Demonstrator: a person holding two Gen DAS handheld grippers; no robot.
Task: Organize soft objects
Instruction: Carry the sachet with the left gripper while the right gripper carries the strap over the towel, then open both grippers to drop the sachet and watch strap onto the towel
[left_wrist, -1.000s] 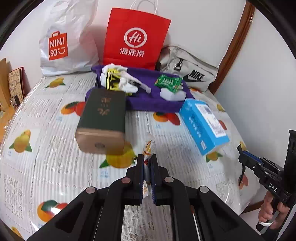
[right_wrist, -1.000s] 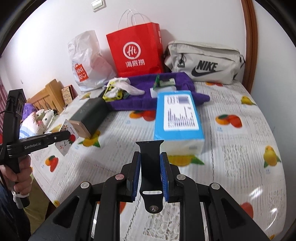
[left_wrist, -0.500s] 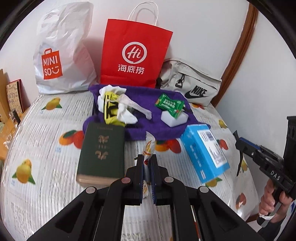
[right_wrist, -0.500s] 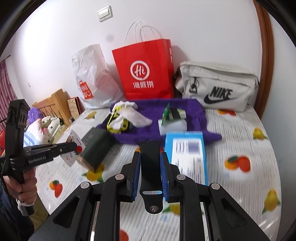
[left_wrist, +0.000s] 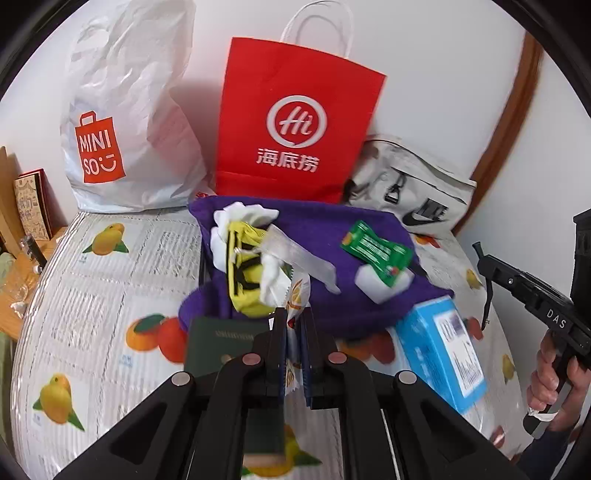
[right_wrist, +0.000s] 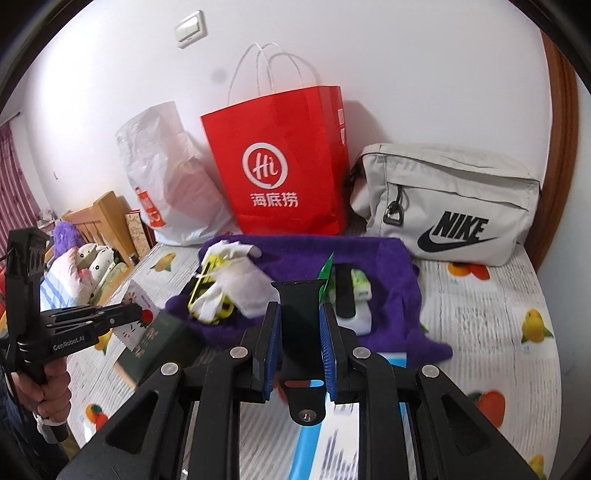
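Note:
My left gripper (left_wrist: 293, 325) is shut on a small white-and-orange sachet (left_wrist: 298, 295) and holds it above the table, just short of the purple cloth (left_wrist: 317, 229). My right gripper (right_wrist: 298, 317) is shut on a black watch strap (right_wrist: 298, 325), also held up near the cloth (right_wrist: 388, 266). On the cloth lie a yellow pouch wrapped in white tissue (left_wrist: 247, 258), a green packet (left_wrist: 376, 251) and a white block (left_wrist: 380, 284). The left gripper also shows at the left of the right wrist view (right_wrist: 136, 314).
A red paper bag (left_wrist: 291, 133), a white Miniso bag (left_wrist: 125, 122) and a grey Nike bag (right_wrist: 450, 206) stand against the back wall. A dark green box (left_wrist: 221, 343) and a blue box (left_wrist: 443, 350) lie on the fruit-print tablecloth (left_wrist: 85, 295).
Both grippers have moved forward toward the purple cloth and the bags, each still holding its object. The green and blue boxes now sit close under the grippers.

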